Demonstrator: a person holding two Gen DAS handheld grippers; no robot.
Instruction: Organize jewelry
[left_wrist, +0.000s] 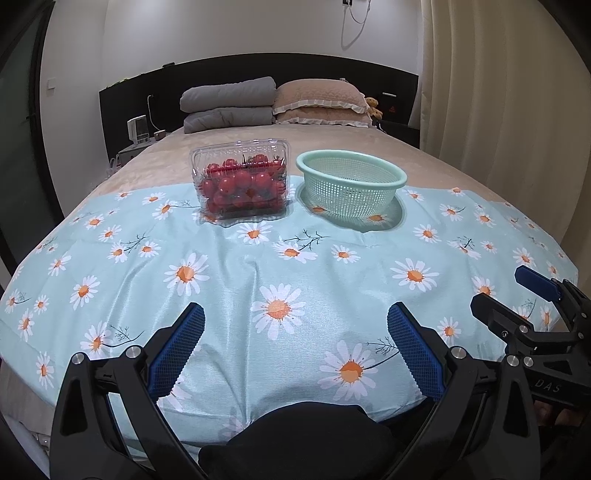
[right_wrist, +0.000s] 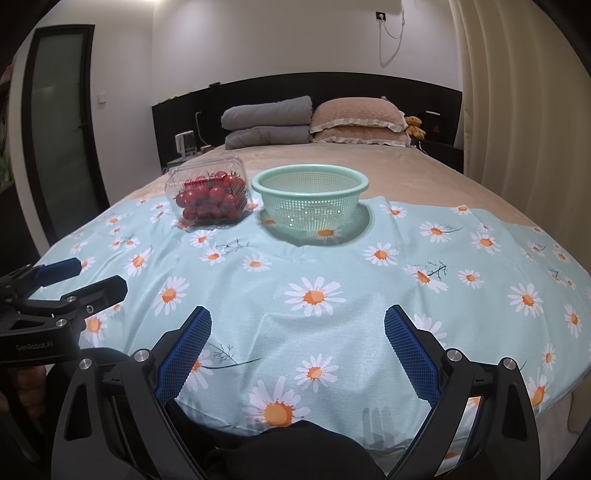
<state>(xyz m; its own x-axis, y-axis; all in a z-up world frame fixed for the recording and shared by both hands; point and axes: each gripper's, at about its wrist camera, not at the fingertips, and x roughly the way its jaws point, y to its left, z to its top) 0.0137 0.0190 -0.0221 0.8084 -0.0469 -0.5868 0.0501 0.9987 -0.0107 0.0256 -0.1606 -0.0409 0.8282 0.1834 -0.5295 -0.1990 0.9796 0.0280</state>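
On the daisy cloth (left_wrist: 229, 280), one clear box of cherry tomatoes (left_wrist: 242, 184) sits at eleven o'clock, one green colander (left_wrist: 351, 184) just beside it at one. No jewelry shows. Two grippers, left gripper (left_wrist: 295, 343) and right gripper (right_wrist: 297, 347), hover nearer, jaws apart, holding nothing.

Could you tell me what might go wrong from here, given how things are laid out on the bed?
No jewelry shows; only a closed clamshell of cherry tomatoes and an empty green colander.
Both rest on soft bedding over a daisy cloth, so a push may tip them.
The clamshell's thin plastic could crush under a firm squeeze.
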